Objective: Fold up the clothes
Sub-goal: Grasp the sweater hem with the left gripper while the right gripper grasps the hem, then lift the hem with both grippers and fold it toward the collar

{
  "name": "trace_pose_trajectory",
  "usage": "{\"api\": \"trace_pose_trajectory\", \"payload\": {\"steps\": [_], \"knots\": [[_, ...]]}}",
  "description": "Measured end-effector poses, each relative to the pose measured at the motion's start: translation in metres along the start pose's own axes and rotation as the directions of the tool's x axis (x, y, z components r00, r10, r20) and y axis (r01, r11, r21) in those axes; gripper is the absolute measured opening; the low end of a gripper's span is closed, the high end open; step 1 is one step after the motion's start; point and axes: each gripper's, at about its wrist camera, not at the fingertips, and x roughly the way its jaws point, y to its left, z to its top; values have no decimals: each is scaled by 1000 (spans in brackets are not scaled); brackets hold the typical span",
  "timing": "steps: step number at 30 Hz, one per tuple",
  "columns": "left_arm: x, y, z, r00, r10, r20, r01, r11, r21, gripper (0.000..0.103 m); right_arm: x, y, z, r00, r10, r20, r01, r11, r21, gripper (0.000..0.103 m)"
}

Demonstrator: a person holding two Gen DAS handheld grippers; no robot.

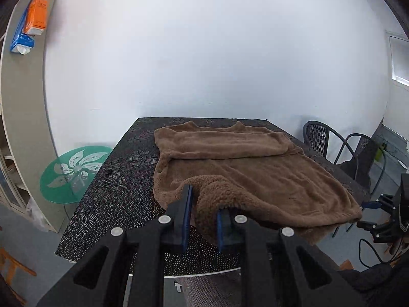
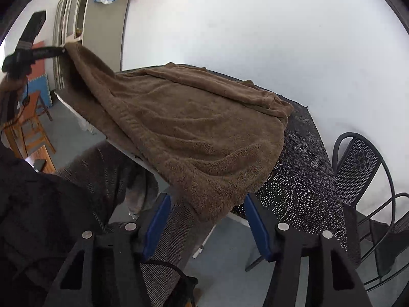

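Clamped in my left gripper point(image 1: 203, 215), the brown fleece garment's point(image 1: 237, 168) near corner lifts off the dark patterned table point(image 1: 107, 179) for folding; my right gripper point(image 2: 207, 226) (jaws apart, empty) straddles the other hem corner.

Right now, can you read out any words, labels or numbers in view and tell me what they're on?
None can be read.
Orange box on the cabinet top: has print, too small and blurred.
Blue tissue pack under it: markings blurred.
Green round glass table: a white flower emblem with stars, no words.
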Motion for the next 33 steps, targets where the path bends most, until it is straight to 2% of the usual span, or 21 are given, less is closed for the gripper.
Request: {"api": "trace_pose_trajectory", "payload": {"steps": [3,6,8,14,16,18,20,28,30,33], "knots": [[-1,-3,4,1000,7,10,-8,1000,11,19,11,0,-1,998,-57,-34,56,998,-17,35],[-1,-2,4,1000,15,4,-15,1000,18,20,11,-8,1,998,-52,-22,53,998,27,27],[-2,-2,4,1000,23,2,-23,999,26,20,6,-14,5,999,-50,-1,50,997,54,17],[-5,1,13,999,52,16,-53,995,80,23,-6,-31,18,992,-108,65,100,989,113,11],[-6,3,18,997,69,32,-72,991,109,33,-13,-36,27,985,-144,99,132,984,116,11],[-8,5,24,994,93,57,-100,987,130,48,-22,-44,39,973,-182,139,165,979,122,11],[-10,7,31,991,110,81,-120,983,142,51,-27,-49,50,962,-209,176,189,974,124,11],[2,13,61,986,114,125,-133,978,163,48,-25,-69,105,920,-271,283,242,961,134,10],[9,14,69,987,105,124,-125,977,171,36,-22,-76,117,914,-275,297,240,959,149,10],[21,17,82,989,81,122,-101,981,164,33,-15,-86,136,908,-281,311,239,957,165,10]]}}
